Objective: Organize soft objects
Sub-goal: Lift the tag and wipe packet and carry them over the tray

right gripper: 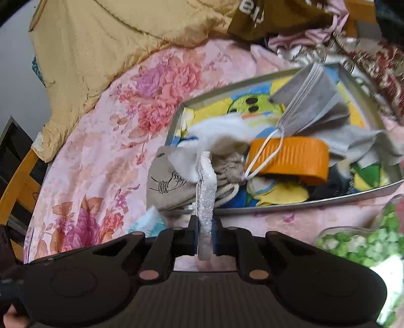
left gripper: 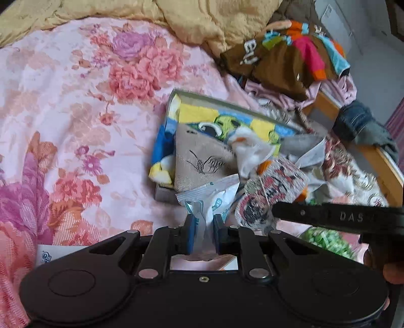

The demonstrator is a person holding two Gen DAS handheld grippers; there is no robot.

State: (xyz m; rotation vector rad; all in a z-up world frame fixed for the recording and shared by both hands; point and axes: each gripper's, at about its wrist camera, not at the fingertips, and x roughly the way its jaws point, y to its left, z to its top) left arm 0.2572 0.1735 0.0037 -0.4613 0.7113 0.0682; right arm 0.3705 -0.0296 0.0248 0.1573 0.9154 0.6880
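My left gripper (left gripper: 204,223) is shut on a white and blue plastic packet (left gripper: 209,199), which it holds just in front of the metal tray (left gripper: 234,104). My right gripper (right gripper: 205,227) is shut on a thin flat white pad (right gripper: 207,181), seen edge-on near the tray's (right gripper: 303,199) front rim. From the left wrist the same pad (left gripper: 267,194) shows a red and black pattern, with the right gripper (left gripper: 275,214) at its edge. In the tray lie a beige drawstring pouch (right gripper: 171,186), white cotton (right gripper: 222,133), a grey face mask (right gripper: 308,101) and an orange ring (right gripper: 290,159).
The tray sits on a pink floral bedspread (left gripper: 75,113). A yellow quilt (left gripper: 202,22) is bunched at the back and a pile of clothes (left gripper: 285,58) lies at the back right. A clear bag of green pieces (right gripper: 358,242) is at the right. The bed's wooden edge (left gripper: 388,171) runs along the right.
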